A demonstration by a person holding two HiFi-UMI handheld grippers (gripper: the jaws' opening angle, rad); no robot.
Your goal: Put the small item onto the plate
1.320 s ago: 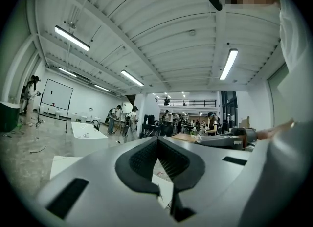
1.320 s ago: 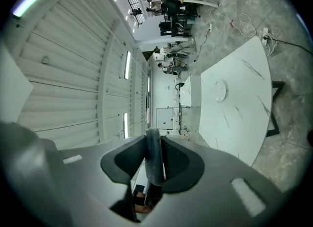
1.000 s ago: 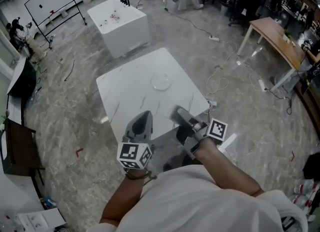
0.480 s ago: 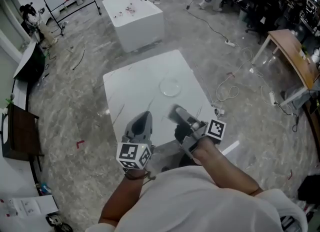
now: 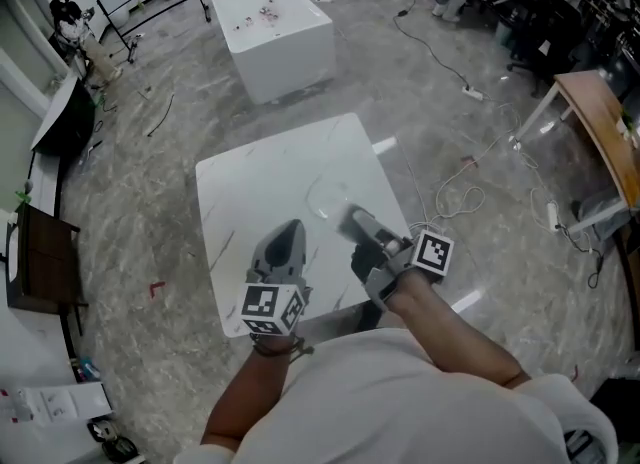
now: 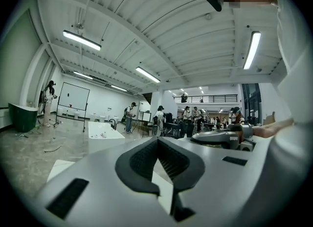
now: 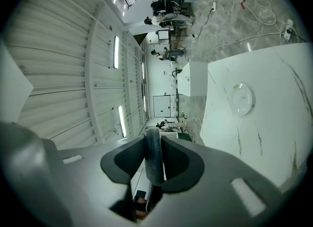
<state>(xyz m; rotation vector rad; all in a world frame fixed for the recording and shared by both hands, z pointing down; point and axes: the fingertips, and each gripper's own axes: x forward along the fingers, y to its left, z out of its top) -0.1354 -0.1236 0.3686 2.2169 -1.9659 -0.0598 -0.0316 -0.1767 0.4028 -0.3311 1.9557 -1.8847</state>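
So the table (image 5: 250, 177) is a square white top with thin dark veins, marble look, standing on a grey marbled floor (image 5: 130, 232). Both grippers hang over its near edge. The one thing lying on it that I can make out is a clear round plate (image 5: 325, 195), flat on the top. It's just ahead of the right gripper (image 5: 352, 220) and slightly to its left. From the left gripper (image 5: 290, 228) it's ahead and off to the right. Some loose cable (image 5: 450, 197) trails on the floor, out to the right of the right gripper.
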